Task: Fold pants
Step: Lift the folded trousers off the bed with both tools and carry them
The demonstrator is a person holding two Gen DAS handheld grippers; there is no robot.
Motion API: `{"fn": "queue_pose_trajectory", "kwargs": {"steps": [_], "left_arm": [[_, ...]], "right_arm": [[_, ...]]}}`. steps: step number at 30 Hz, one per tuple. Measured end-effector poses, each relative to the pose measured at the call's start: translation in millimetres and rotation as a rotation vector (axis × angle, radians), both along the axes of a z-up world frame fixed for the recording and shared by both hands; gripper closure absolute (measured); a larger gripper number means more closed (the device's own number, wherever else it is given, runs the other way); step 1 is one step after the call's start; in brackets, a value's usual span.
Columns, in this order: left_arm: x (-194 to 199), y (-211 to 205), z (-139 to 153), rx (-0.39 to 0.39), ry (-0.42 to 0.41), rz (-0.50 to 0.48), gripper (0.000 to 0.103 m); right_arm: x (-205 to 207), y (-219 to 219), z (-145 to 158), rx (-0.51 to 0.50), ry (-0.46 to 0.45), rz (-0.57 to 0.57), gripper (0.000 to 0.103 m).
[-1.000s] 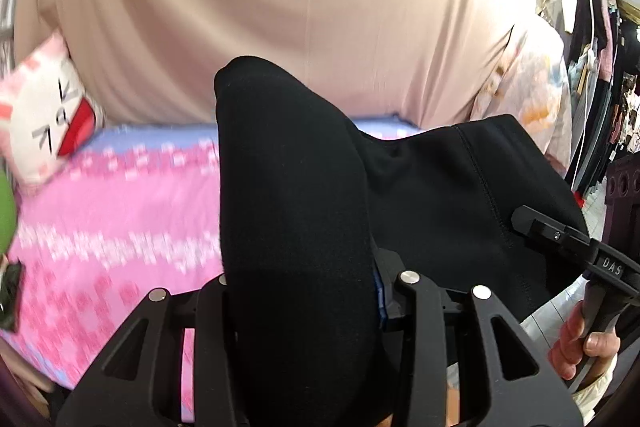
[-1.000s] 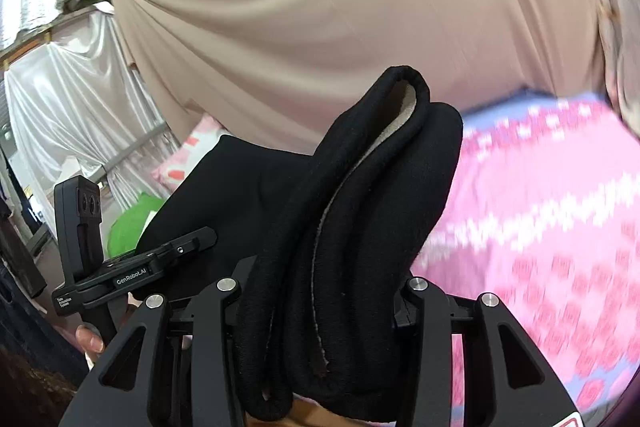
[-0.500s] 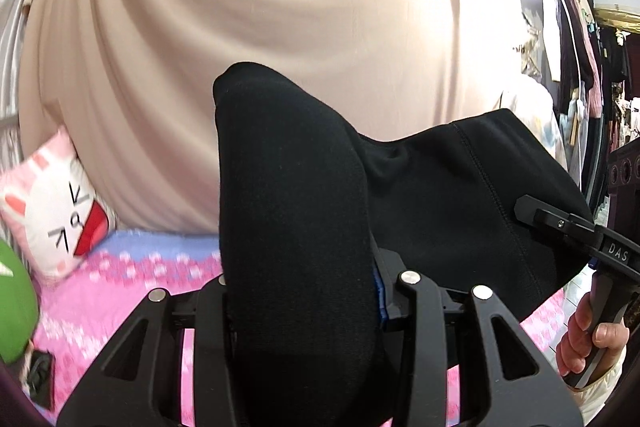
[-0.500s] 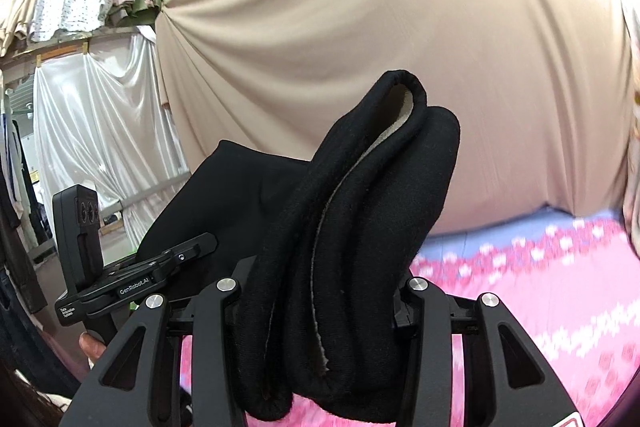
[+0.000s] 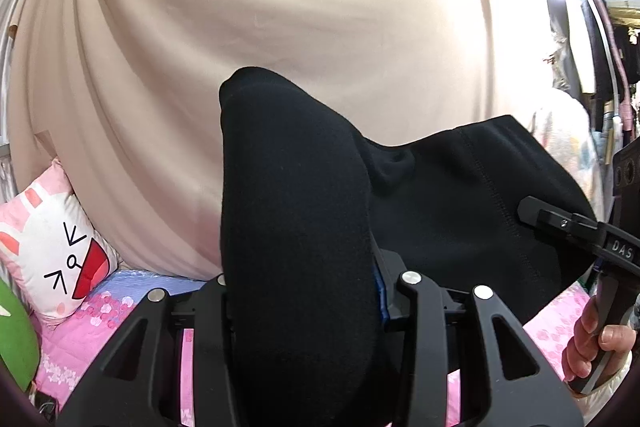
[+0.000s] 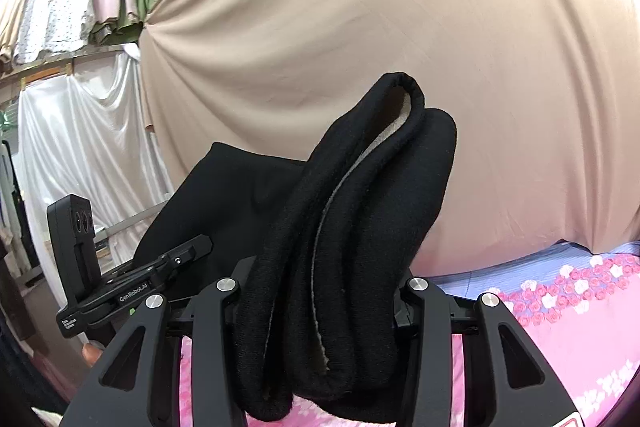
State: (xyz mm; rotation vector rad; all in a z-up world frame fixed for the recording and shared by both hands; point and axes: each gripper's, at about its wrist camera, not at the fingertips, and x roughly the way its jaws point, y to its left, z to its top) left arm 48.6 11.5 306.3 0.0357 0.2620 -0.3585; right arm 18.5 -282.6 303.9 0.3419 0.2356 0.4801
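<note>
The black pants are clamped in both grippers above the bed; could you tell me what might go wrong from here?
1. The black pants sit bunched in thick layers in the right gripper; one layer could slip, skewing the fold.
2. The left gripper holds a similar wad, so edges may land misaligned.
3. Both cameras are largely blocked, making placement on the pink bedspread hard to judge.

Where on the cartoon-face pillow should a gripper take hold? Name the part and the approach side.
Judging from the left wrist view, pinch the top corner of the pillow, coming from above. It leans upright against the beige curtain with that corner free; its lower edge sinks into the pink bedspread, and its back is covered.
</note>
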Motion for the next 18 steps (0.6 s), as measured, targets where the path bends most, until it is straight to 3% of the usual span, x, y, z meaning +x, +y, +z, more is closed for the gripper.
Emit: {"fn": "queue_pose_trajectory", "kwargs": {"steps": [9,18], "left_arm": [[92,-29,-49,0.041,0.074,0.043,0.064],[181,-54,-136,0.098,0.232,0.078,0.064]], "right_arm": [[100,-16,-57,0.065,0.105,-0.011,0.062],[181,-25,-144,0.094,0.263,-0.049,0.062]]}}
